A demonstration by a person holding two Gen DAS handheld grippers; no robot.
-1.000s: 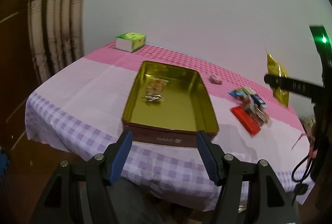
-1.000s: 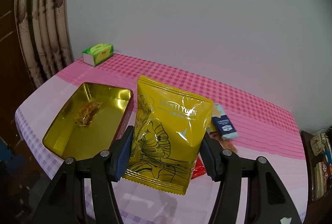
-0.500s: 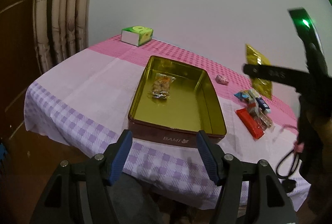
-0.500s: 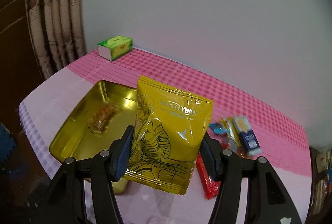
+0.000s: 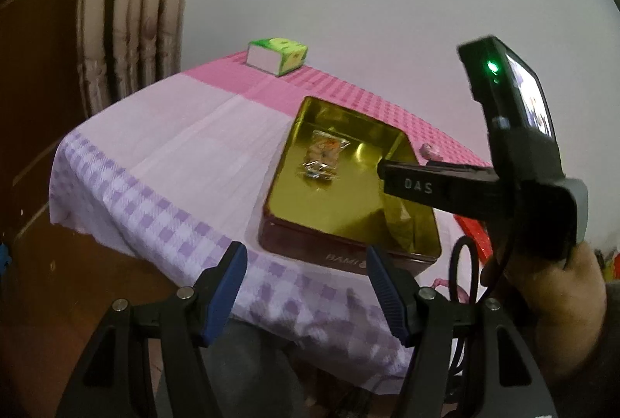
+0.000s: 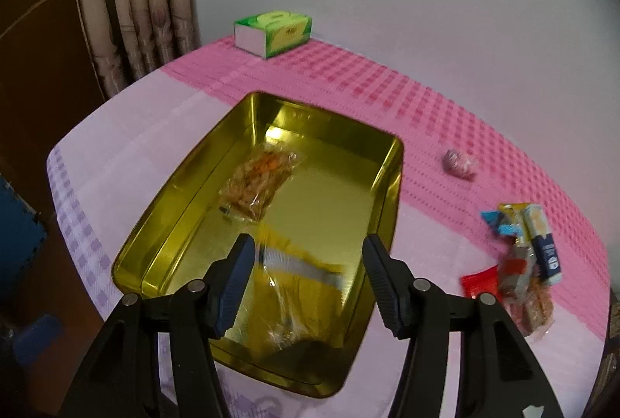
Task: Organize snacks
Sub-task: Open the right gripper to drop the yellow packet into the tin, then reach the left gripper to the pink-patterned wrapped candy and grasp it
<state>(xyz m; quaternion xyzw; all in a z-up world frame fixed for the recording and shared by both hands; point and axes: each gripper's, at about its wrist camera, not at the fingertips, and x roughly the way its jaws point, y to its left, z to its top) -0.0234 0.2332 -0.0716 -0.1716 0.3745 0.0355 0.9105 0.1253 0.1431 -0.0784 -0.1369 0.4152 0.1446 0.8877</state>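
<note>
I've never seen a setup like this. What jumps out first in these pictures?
The shiny gold tin in the middle of the pink and purple checked tablecloth catches the eye, with a clear-wrapped snack on its floor. Right above its near end, the right tool hangs over a yellow bag, blurred, inside the tin. A colourful heap of snack packets lies on the cloth to the tin's right.

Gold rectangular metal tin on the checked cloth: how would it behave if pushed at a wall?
The gold rectangular metal tin looks rigid, with straight walls, so it probably won't flex. Low and wide, it seems unlikely to tip. Holding little, on a soft checked tablecloth, it may slide or bunch the cloth.
</note>
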